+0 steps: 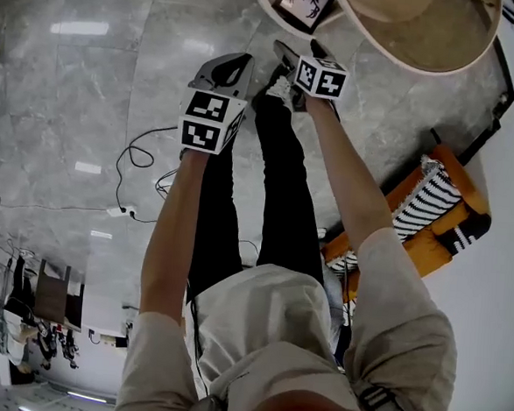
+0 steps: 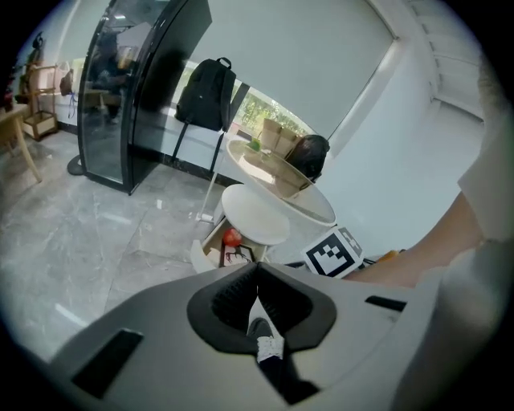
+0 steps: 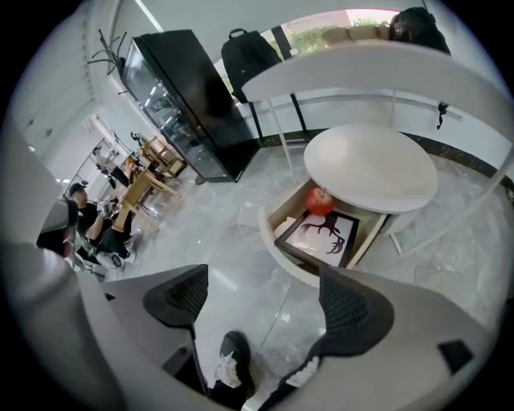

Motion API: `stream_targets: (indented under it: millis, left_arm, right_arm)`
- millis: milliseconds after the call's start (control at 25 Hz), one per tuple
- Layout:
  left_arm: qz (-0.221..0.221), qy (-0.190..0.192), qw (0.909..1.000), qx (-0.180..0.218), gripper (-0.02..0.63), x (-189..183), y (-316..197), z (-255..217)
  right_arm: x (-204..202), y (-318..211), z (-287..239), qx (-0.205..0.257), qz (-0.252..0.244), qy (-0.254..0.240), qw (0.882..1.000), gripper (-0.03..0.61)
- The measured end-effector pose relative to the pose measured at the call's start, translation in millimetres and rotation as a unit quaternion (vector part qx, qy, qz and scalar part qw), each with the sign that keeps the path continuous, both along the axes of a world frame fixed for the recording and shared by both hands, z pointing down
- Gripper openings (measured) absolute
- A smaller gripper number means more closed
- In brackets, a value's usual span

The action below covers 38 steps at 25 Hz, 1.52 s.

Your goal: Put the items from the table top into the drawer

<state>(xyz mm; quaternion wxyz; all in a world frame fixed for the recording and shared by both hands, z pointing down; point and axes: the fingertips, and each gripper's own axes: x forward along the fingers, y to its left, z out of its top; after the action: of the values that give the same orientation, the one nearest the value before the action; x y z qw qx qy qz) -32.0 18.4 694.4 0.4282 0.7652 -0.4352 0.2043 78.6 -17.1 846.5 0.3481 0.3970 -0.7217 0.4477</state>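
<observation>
In the right gripper view the round table's drawer stands pulled out under the white shelf. It holds a red apple and a framed deer picture. My right gripper is open and empty, above the floor short of the drawer. My left gripper is shut with nothing between its pads; it faces the same drawer and apple from further off. A brown bag and a dark bag sit on the table top. In the head view both grippers hang below the drawer.
A black glass cabinet and a hanging backpack stand behind the table. An orange seat with a striped cushion is to my right. Cables lie on the grey floor. My shoes show under the right gripper.
</observation>
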Motion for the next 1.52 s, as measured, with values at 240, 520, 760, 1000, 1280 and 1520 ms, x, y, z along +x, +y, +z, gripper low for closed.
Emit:
stream_targets:
  millis: [240, 520, 760, 1000, 1280, 1520]
  left_arm:
    - [0.037, 0.008, 0.9993, 0.004, 0.021, 22, 18, -70]
    - [0.057, -0.004, 0.9984, 0.005, 0.021, 11, 51, -149]
    - [0.088, -0.015, 0.9959, 0.013, 0.021, 27, 89, -247]
    - [0.095, -0.011, 0.9935, 0.061, 0.021, 39, 94, -349]
    - [0.105, -0.024, 0.9914, 0.074, 0.021, 20, 123, -393]
    - [0.134, 0.003, 0.9894, 0.058, 0.021, 20, 145, -393]
  right_arm:
    - [17, 63, -86, -0.029, 0.001, 0.006, 1.000, 0.414]
    - [23, 104, -224, -0.012, 0.002, -0.012, 1.000, 0.414]
    - [48, 137, -339, 0.026, 0.010, -0.018, 0.999, 0.413]
    - [74, 131, -420, 0.079, 0.062, -0.043, 0.994, 0.413]
    - [65, 161, -488, 0.101, 0.133, -0.099, 0.981, 0.413]
    - [-11, 184, -495, 0.092, 0.028, -0.090, 0.991, 0.411]
